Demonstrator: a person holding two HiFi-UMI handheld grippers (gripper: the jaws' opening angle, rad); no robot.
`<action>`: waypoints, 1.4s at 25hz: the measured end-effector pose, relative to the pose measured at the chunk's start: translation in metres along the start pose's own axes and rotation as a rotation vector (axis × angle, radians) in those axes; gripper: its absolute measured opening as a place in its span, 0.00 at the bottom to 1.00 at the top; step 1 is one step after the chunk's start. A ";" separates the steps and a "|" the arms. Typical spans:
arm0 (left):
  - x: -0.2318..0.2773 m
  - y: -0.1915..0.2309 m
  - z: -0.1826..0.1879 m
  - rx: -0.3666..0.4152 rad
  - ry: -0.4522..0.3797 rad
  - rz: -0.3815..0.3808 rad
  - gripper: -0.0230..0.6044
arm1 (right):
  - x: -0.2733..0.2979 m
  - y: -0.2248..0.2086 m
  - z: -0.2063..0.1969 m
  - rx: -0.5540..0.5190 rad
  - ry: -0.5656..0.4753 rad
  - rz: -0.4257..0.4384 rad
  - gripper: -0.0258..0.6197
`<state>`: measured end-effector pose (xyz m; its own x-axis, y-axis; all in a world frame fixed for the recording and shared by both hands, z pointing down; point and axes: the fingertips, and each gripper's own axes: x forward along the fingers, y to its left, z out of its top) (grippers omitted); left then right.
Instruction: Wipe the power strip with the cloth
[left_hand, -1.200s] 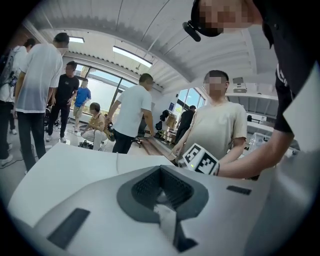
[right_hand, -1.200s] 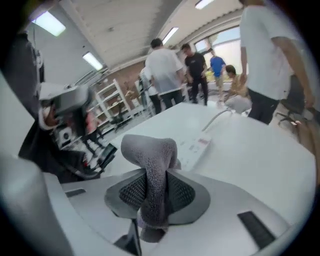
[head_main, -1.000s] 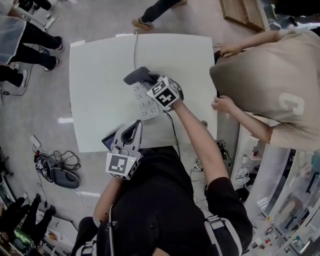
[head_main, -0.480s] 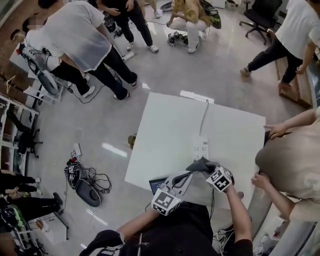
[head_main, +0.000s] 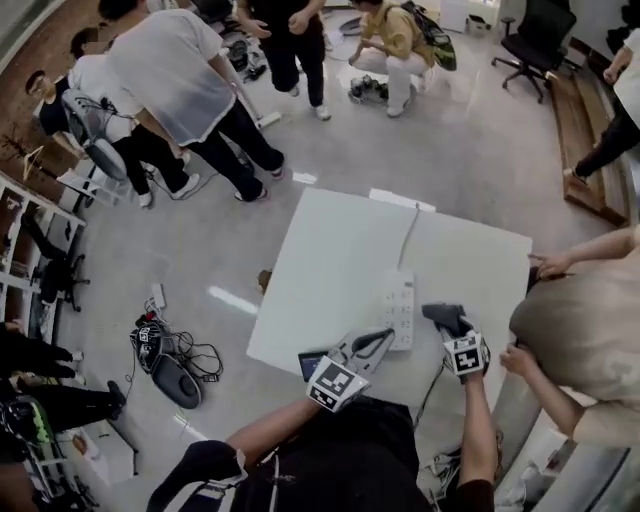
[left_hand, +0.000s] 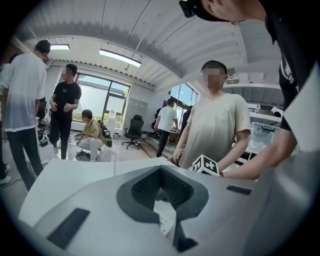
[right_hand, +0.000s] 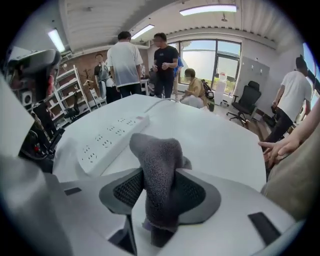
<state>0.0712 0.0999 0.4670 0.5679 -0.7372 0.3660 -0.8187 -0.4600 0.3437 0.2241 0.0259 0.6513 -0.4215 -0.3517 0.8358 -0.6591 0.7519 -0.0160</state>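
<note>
We hold the cloth upright between the fingers of the right gripper. Both pads bear on a bunched fold, and a thick lobe stands out beyond the fingertips so that fabric, not plastic, meets the work. These fingers have just been opening with the cloth between them; we judge the grip slackened but not released. The power strip lies flat on the table, sockets up, ahead and to the left of the right fingers. It is near the cloth but clear of it, so there is no wiping contact at this instant. Its cable runs away from both sets of fingers toward the far edge. The left gripper has its fingers together at the tips with nothing clamped. In the head view those tips sit at the near end of the strip, touching or just beside it; we cannot tell which. We judge that this placement braces the strip against sliding under a wiping stroke.
</note>
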 end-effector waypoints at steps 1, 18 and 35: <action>-0.001 0.019 0.007 0.016 -0.007 0.022 0.09 | 0.009 0.000 0.024 -0.009 -0.058 -0.001 0.35; 0.055 0.126 -0.064 -0.228 0.343 0.296 0.09 | 0.044 0.125 0.074 0.496 -0.040 0.706 0.46; 0.055 0.166 -0.125 -0.490 0.426 0.424 0.09 | 0.041 0.113 0.091 0.855 -0.086 0.972 0.14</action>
<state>-0.0228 0.0448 0.6526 0.2797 -0.5016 0.8186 -0.8987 0.1631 0.4070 0.0755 0.0458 0.6343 -0.9661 0.0752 0.2470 -0.2353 0.1371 -0.9622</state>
